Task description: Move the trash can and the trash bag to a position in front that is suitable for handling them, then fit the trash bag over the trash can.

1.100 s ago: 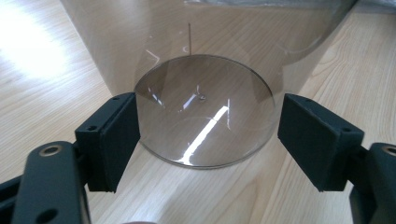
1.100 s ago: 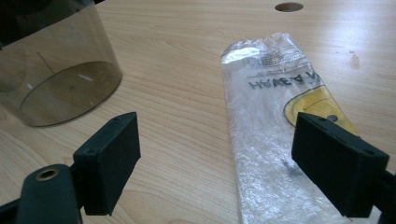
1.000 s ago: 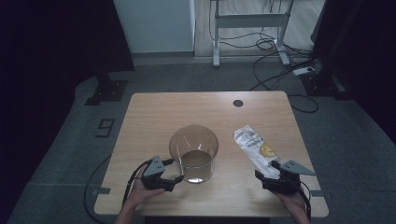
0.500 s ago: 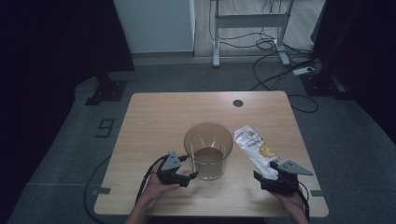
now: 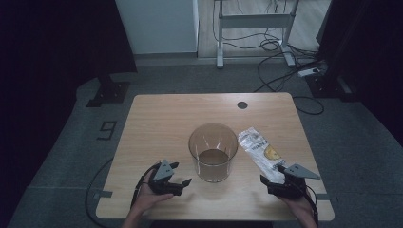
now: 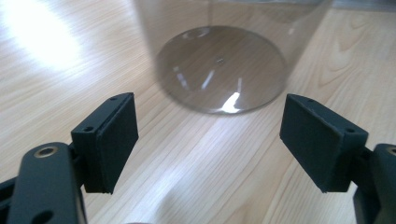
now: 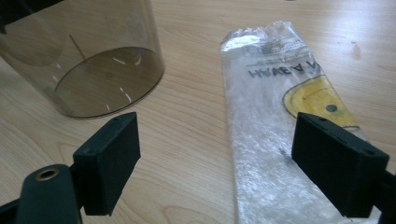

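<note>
A clear, brown-tinted plastic container (image 5: 213,152) stands upright and empty at the table's middle front. Just left of it my left gripper (image 5: 182,174) is open and apart from it; in the left gripper view the container's base (image 6: 219,70) lies beyond the jaws of that gripper (image 6: 210,133). A clear plastic bag (image 5: 258,149) with a yellow smiley print lies flat to the container's right. My right gripper (image 5: 271,174) is open at the bag's near end. In the right gripper view this gripper (image 7: 217,154) has one jaw over the bag (image 7: 280,116) and the other nearer the container (image 7: 93,60).
The wooden table (image 5: 161,123) has a dark round cable hole (image 5: 242,105) near its far edge. Beyond it are a grey floor, a desk frame (image 5: 252,23) and loose cables (image 5: 285,71). Black stands sit to the far left and right.
The container moved right, toward the bag, with the left gripper against it. That gripper has since let go and drawn back left, open. The right gripper and bag stayed put.
</note>
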Action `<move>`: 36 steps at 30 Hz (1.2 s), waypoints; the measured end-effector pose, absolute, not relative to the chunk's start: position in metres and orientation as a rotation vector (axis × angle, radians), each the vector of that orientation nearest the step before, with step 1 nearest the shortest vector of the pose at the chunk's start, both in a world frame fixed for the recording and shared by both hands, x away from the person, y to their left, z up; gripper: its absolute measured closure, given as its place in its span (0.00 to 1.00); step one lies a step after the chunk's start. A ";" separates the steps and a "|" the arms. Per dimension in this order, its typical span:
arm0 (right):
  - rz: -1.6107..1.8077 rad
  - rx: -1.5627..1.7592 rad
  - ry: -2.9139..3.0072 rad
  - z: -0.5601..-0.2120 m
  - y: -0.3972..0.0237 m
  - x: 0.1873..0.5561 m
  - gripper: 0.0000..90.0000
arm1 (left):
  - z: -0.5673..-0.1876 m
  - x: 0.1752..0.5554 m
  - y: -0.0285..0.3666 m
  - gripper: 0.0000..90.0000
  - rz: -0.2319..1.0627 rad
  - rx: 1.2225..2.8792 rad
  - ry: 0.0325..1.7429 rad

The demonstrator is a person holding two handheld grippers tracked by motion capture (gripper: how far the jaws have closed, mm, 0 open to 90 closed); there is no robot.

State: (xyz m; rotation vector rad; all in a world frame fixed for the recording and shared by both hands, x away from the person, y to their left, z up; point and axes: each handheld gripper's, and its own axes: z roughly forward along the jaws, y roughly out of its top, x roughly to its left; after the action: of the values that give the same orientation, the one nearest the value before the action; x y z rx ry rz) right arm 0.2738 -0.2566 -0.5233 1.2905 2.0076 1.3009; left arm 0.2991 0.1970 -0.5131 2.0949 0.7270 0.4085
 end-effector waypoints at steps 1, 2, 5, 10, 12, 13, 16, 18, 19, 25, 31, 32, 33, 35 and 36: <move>1.301 1.290 2.008 -0.523 -0.257 0.274 0.16 | -0.513 0.299 0.197 0.21 0.409 2.095 0.727; 1.292 1.307 2.009 -0.524 -0.259 0.275 0.16 | -0.514 0.299 0.205 0.21 0.417 2.094 0.751; 1.290 1.323 2.021 -0.525 -0.260 0.276 0.16 | -0.514 0.301 0.210 0.21 0.417 2.089 0.771; 1.217 1.356 2.046 -0.535 -0.263 0.276 0.16 | -0.512 0.308 0.222 0.21 0.426 2.069 0.810; 1.209 1.366 2.042 -0.536 -0.264 0.275 0.16 | -0.511 0.308 0.224 0.21 0.424 2.063 0.816; 1.193 1.388 2.051 -0.540 -0.266 0.276 0.16 | -0.512 0.309 0.227 0.21 0.420 2.060 0.822; 1.158 1.418 2.069 -0.545 -0.265 0.280 0.16 | -0.514 0.309 0.231 0.21 0.425 2.069 0.833; 1.116 1.429 2.077 -0.549 -0.265 0.283 0.16 | -0.515 0.310 0.233 0.21 0.425 2.070 0.847; 1.099 1.434 2.079 -0.551 -0.264 0.285 0.17 | -0.515 0.310 0.233 0.21 0.425 2.070 0.847; 1.003 1.450 2.064 -0.555 -0.265 0.287 0.22 | -0.517 0.312 0.234 0.21 0.415 2.074 0.872; 0.933 1.445 2.026 -0.555 -0.266 0.287 0.35 | -0.520 0.311 0.230 0.21 0.399 2.096 0.860; 0.931 1.450 2.019 -0.554 -0.268 0.286 0.41 | -0.520 0.311 0.230 0.21 0.398 2.098 0.860; 0.932 1.452 2.012 -0.554 -0.269 0.287 0.46 | -0.520 0.312 0.230 0.21 0.396 2.099 0.860; 0.934 1.453 1.998 -0.553 -0.271 0.287 0.59 | -0.520 0.312 0.231 0.21 0.395 2.097 0.862; 0.941 1.451 1.983 -0.554 -0.274 0.287 0.72 | -0.520 0.312 0.231 0.21 0.389 2.095 0.864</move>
State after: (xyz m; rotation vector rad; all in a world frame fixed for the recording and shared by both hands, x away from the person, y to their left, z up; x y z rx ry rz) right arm 0.2871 -0.2744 -0.5536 1.4510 1.9829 0.9407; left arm 0.3122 0.2308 -0.5203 2.0953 0.8640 0.3886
